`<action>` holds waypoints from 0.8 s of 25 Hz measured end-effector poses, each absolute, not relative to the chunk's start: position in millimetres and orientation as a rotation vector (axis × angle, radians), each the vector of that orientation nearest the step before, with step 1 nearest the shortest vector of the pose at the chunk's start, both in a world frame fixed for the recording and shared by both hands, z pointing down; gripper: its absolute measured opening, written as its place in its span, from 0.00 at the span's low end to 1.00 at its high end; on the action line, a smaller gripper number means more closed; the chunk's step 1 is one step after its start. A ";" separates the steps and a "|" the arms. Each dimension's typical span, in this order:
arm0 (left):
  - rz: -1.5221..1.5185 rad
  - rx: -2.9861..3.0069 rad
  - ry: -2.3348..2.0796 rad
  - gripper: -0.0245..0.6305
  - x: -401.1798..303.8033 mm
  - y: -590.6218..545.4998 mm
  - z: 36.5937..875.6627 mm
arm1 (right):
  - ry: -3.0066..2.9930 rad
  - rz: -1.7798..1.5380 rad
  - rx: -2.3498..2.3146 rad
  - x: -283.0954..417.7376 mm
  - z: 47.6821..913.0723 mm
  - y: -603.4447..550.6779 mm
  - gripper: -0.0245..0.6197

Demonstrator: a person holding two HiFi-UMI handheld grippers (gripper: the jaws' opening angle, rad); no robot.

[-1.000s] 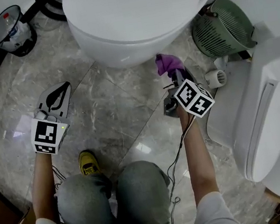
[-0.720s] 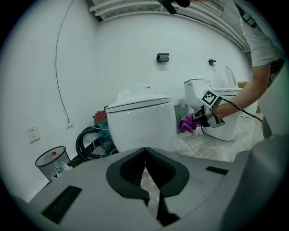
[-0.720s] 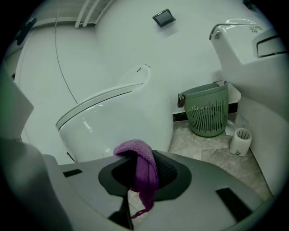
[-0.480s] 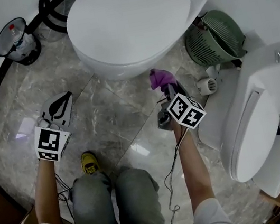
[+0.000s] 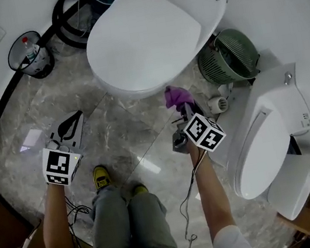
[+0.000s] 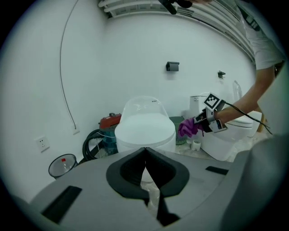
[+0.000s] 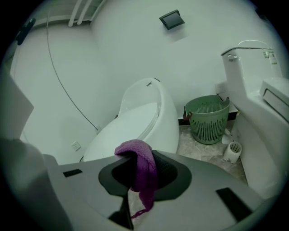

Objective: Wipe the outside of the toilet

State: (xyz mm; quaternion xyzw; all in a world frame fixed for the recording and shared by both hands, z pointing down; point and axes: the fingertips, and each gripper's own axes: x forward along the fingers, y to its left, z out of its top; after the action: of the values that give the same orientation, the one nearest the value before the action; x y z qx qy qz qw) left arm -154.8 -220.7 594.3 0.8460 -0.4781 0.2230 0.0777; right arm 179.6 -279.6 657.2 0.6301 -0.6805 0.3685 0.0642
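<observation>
A white oval toilet [image 5: 146, 39] with its lid down stands at the top of the head view, and shows in the left gripper view [image 6: 144, 128] and the right gripper view [image 7: 135, 124]. My right gripper [image 5: 184, 104] is shut on a purple cloth [image 5: 177, 96], held just in front of the bowl's lower right side; whether the cloth touches the bowl I cannot tell. The cloth [image 7: 140, 169] drapes down between the jaws. My left gripper [image 5: 66, 127] hangs over the floor to the left, jaws shut and empty, tips meeting [image 6: 145, 149].
A second white toilet [image 5: 271, 141] stands at the right. A green basket [image 5: 227, 57] and a small white brush holder [image 5: 218, 104] sit between the two toilets. A black mesh bin [image 5: 30, 53] and coiled black hose [image 5: 67, 14] lie at upper left. A yellow shoe [image 5: 100, 176] rests on the marble floor.
The head camera has risen and pulled back, so more of the toilet shows. The right gripper with the cloth stays close to the bowl's front; the left gripper barely moved.
</observation>
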 end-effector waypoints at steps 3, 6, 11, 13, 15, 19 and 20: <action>0.653 2.515 -1.439 0.06 -155.3 -222.8 547.5 | -2.064 1.107 1.899 174.6 609.6 -280.7 0.18; 0.640 2.497 -1.450 0.06 -158.8 -222.0 498.8 | -2.085 1.127 1.880 164.9 559.5 -279.8 0.18; 0.581 2.456 -1.531 0.06 -172.9 -222.5 409.8 | -2.117 1.206 1.862 148.4 471.8 -270.7 0.18; 0.538 2.427 -1.576 0.06 -178.9 -223.7 373.7 | -2.126 1.231 1.853 144.2 438.5 -264.6 0.17; 0.512 2.408 -1.607 0.06 -182.7 -223.6 342.2 | -2.128 1.260 1.854 141.5 408.4 -257.9 0.17; 0.486 2.387 -1.640 0.06 -184.3 -219.0 287.8 | -2.167 1.273 1.831 132.7 351.9 -243.3 0.18; 0.476 2.381 -1.646 0.06 -183.1 -217.7 274.7 | -2.179 1.256 1.821 131.7 338.5 -239.9 0.17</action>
State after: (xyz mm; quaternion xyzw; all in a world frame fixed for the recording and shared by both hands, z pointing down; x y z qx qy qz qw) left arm -183.1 -217.7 274.7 0.8074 -0.5580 0.1612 0.1038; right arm 131.7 -239.9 338.5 0.5863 -0.7016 0.4045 0.0180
